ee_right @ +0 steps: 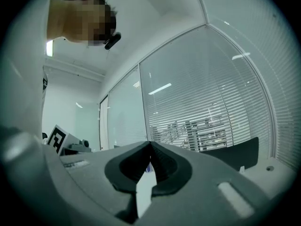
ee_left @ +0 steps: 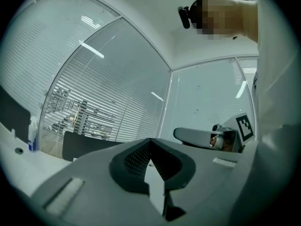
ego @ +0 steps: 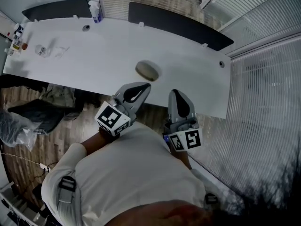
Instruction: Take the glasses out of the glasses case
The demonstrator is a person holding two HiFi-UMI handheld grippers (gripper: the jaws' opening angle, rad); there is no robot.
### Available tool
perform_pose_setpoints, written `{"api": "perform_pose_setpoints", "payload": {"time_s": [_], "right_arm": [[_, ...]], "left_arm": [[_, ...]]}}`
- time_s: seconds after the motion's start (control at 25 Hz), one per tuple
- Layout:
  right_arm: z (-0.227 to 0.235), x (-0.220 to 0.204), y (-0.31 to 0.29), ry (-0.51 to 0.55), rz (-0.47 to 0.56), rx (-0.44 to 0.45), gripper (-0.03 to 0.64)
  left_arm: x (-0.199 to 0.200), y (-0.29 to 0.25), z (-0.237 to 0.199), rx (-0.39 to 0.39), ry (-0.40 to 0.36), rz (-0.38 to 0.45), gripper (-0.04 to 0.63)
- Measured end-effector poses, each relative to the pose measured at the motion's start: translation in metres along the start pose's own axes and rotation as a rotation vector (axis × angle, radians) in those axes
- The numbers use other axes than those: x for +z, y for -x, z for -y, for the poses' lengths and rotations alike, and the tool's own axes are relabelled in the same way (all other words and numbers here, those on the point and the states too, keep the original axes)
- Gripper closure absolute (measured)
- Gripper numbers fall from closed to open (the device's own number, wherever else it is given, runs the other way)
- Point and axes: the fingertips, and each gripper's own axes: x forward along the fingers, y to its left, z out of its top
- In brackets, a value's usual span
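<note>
A beige oval glasses case (ego: 147,70) lies on the white table (ego: 94,65), near its front edge. No glasses are in sight. My left gripper (ego: 146,85) is held level just short of the table edge, a little in front of the case, with its jaws shut and empty. The right gripper (ego: 174,92) hovers beside it to the right, also shut and empty. In the left gripper view the shut jaws (ee_left: 149,141) point along the table toward a glass wall. The right gripper view shows its own shut jaws (ee_right: 150,145). The case is in neither gripper view.
A spray bottle (ego: 95,11) stands at the table's far edge, and small bottles (ego: 16,39) and crumpled clear wrap (ego: 43,50) sit at the far left. Dark chair backs (ego: 178,25) line the far side. Bags (ego: 28,119) lie on the floor at left. Blinded glass walls (ego: 263,93) stand at right.
</note>
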Motion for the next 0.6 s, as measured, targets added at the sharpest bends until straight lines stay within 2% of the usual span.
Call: {"api": "perform_pose_setpoints", "payload": {"time_s": [0.32, 0.6], "right_arm": [[0.016, -0.001, -0.052, 0.004, 0.0, 0.005, 0.615], [0.035, 0.002, -0.059, 0.01, -0.007, 0.019, 0.615]], "left_arm": [[0.014, -0.022, -0.05, 0.025, -0.023, -0.009, 0.592], [0.017, -0.042, -0.059, 0.059, -0.025, 0.003, 0.592]]}}
